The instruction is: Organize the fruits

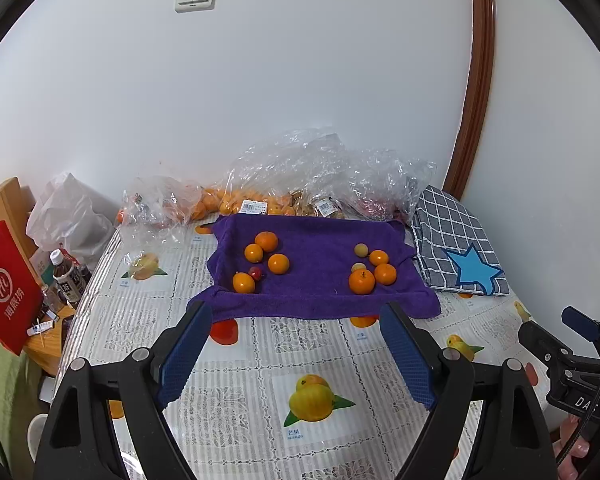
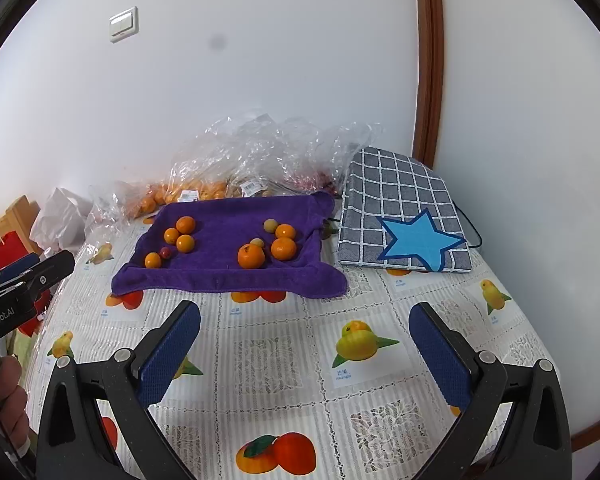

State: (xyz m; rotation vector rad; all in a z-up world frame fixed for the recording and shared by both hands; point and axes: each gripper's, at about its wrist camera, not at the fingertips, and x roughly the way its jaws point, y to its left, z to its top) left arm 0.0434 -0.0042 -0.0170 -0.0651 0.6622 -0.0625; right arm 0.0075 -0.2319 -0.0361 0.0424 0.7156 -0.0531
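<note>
Fruits lie in two loose groups on a purple towel (image 1: 320, 268) spread over the bench (image 1: 260, 344), which wears a lace-patterned cloth printed with fruit pictures. The left group (image 1: 260, 260) has four oranges and one small red fruit (image 1: 255, 273); the right group (image 2: 270, 242) has three oranges and two pale, yellowish fruits whose kind is hard to tell. The towel's edges stand turned up, so whatever holds it up underneath is hidden.

Behind the towel, against the wall, crumpled clear plastic bags (image 1: 300, 176) hold more oranges and some darker contents that cannot be made out through the glare and creases. A checked grey cushion with a blue star (image 2: 404, 224) sits just beside the towel on its right. At the left edge, a red paper bag (image 1: 6, 284), a dark bottle (image 1: 68, 278) and small clutter stand on a lower wooden surface, partly cut off by the lens rim.

The left tool (image 1: 296, 356) hovers over the bench in front of the towel, its blue pads spread wide with nothing between them. The right tool (image 2: 304, 356) is likewise wide open and empty. Each tool appears only as a black sliver at the edge of the other's view, with fingers (image 2: 12, 392) of the person's hand around the left one's handle.
</note>
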